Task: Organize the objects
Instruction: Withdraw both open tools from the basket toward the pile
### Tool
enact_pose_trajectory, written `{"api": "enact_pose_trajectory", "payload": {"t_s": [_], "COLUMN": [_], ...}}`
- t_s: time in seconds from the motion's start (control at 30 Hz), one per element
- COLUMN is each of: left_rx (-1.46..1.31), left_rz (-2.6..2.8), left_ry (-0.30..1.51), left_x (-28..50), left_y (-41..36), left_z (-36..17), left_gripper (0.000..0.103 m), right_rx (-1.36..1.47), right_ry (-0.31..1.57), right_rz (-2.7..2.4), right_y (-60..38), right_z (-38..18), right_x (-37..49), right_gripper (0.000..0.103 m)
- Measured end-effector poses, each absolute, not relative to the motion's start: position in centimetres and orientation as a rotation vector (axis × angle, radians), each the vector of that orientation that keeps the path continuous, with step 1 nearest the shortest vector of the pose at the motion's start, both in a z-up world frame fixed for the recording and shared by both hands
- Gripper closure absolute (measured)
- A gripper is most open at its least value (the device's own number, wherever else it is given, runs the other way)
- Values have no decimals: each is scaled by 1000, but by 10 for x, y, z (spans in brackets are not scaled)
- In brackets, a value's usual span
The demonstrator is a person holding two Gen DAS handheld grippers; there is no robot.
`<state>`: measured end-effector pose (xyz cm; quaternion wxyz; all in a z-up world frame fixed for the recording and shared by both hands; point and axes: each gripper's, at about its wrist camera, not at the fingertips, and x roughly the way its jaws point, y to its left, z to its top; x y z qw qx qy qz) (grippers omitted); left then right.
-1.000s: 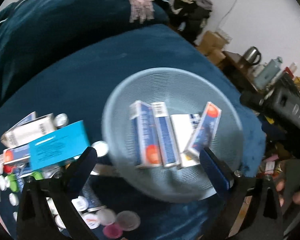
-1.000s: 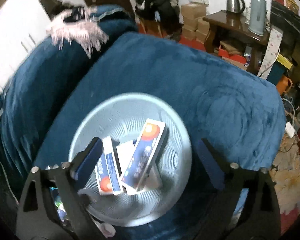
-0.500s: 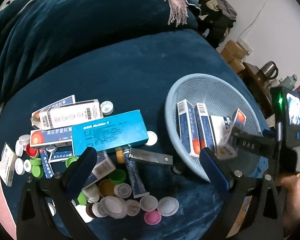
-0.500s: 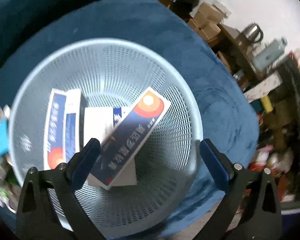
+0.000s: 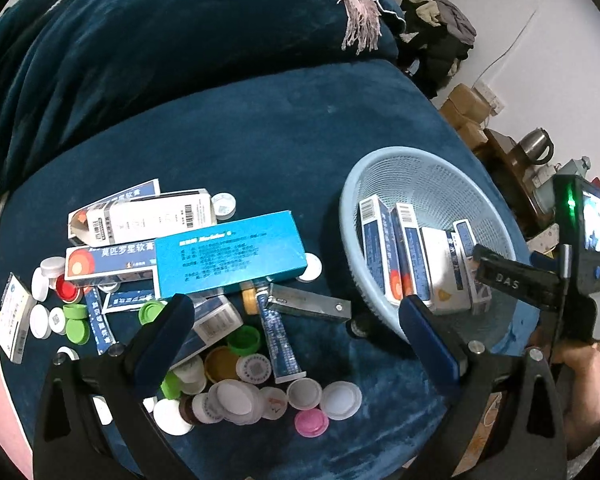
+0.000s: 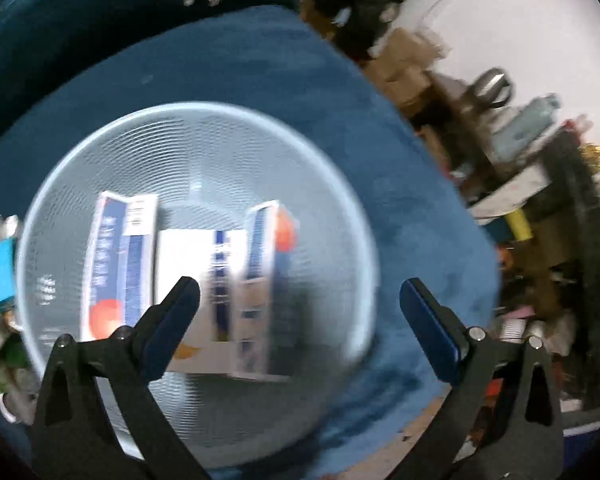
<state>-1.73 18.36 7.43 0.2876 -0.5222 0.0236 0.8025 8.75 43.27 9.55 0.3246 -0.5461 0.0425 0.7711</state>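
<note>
Left gripper [image 5: 296, 312], jaws wide and empty, is held over the pile of boxes and caps, the teal box [image 5: 230, 258] just ahead, long axis crosswise; right gripper [image 6: 298, 300], wide and empty, is held above the basket [image 6: 340, 184].
</note>
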Motion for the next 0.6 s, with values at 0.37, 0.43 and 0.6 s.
{"api": "enact_pose_trajectory", "payload": {"t_s": [0.37,0.43,0.6], "left_rx": [-1446,-1449,-1476], "left_rz": [2144,2143,2144], "left_ry": [37,40,21], "left_x": [-25,-24,-25], "left_y": [172,171,162], "left_z": [65,65,63], "left_gripper": [1,1,1], "right_rx": [-1438,-1385,-1346], "right_ry": [11,52,185], "right_rz": [1911,2000,2262], "right_y": [428,416,387], "right_z": [102,116,135], "right_x": [96,93,83], "right_gripper": [1,1,1]}}
